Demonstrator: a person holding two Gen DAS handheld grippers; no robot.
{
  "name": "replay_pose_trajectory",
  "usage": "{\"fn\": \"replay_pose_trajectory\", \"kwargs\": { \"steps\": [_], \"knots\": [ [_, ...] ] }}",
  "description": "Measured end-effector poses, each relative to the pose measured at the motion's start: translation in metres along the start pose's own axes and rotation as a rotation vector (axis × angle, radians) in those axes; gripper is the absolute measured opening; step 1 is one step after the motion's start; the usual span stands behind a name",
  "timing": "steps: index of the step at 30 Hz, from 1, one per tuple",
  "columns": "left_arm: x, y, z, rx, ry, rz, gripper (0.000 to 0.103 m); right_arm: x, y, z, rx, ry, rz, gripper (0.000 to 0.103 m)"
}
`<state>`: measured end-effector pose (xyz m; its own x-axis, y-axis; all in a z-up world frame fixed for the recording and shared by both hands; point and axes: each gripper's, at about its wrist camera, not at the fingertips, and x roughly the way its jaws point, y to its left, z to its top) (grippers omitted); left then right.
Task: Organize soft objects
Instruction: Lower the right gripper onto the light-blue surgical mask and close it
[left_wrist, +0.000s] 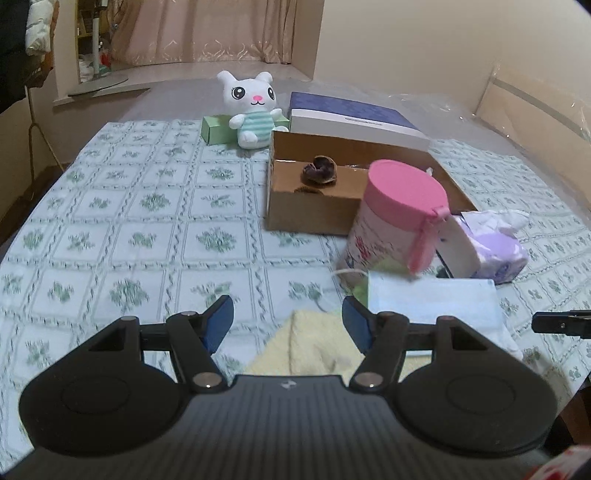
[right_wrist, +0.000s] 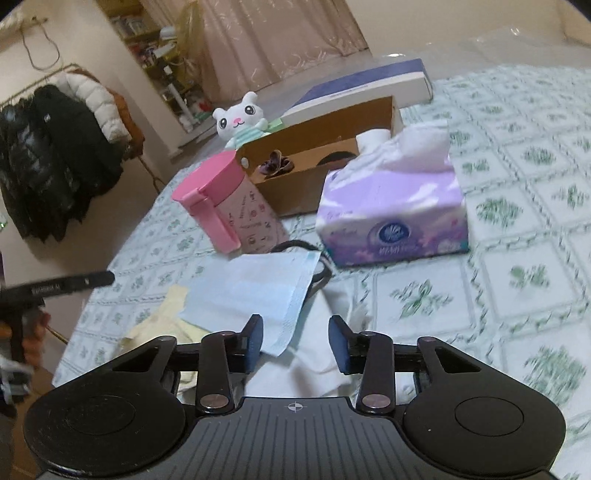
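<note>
My left gripper (left_wrist: 288, 321) is open just above a pale yellow towel (left_wrist: 314, 343) on the bed. My right gripper (right_wrist: 295, 339) is open over a white cloth (right_wrist: 317, 365), next to a light blue face mask (right_wrist: 255, 291). The mask also shows in the left wrist view (left_wrist: 432, 302). A white plush bunny (left_wrist: 253, 107) sits at the far side against a green box (left_wrist: 214, 129). An open cardboard box (left_wrist: 314, 206) holds a small dark soft item (left_wrist: 319, 170). A purple tissue pack (right_wrist: 395, 206) lies beside it.
A pink-lidded canister (left_wrist: 395, 218) leans in front of the cardboard box. A blue and white flat box (left_wrist: 354, 118) lies behind it. A black cord (right_wrist: 295, 245) lies under the mask. Coats (right_wrist: 55, 155) hang on a rack at left. The bed has a green-patterned cover (left_wrist: 147, 229).
</note>
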<state>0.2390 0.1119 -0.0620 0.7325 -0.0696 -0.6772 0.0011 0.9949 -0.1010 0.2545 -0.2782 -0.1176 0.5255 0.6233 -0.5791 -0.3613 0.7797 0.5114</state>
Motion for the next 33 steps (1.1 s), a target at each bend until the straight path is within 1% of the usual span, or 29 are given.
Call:
{"fn": "replay_pose_trajectory", "kwargs": {
  "steps": [3,6,9,12,22,23,25,28,33],
  "knots": [
    [-0.005,-0.005,-0.012,-0.023,-0.009,0.012,0.062,0.002,-0.003,-0.005,0.028,0.005,0.016,0.035],
    [-0.005,-0.008,-0.021,-0.058,-0.004,0.004,0.062,0.007,-0.004,-0.007,0.037,0.006,0.016,0.033],
    [-0.001,-0.012,-0.027,-0.073,0.008,-0.002,0.062,0.015,-0.008,-0.01,0.059,0.01,0.027,0.033],
    [0.004,-0.016,-0.032,-0.063,0.014,0.016,0.062,0.022,-0.012,-0.011,0.072,0.008,0.033,0.032],
    [0.016,-0.018,-0.039,-0.081,0.037,-0.004,0.062,0.049,-0.027,-0.012,0.174,-0.017,0.128,0.032],
    [0.017,-0.019,-0.039,-0.078,0.037,-0.006,0.062,0.05,-0.028,-0.012,0.184,-0.023,0.14,0.031],
    [0.017,-0.019,-0.04,-0.074,0.035,-0.009,0.062,0.051,-0.028,-0.012,0.188,-0.03,0.163,0.01],
    [0.017,-0.021,-0.041,-0.072,0.037,-0.016,0.062,0.043,-0.026,-0.012,0.181,-0.064,0.185,0.001],
    [0.016,-0.024,-0.043,-0.059,0.037,-0.033,0.062,0.012,-0.024,-0.006,0.193,-0.171,0.252,0.0]
  ]
}}
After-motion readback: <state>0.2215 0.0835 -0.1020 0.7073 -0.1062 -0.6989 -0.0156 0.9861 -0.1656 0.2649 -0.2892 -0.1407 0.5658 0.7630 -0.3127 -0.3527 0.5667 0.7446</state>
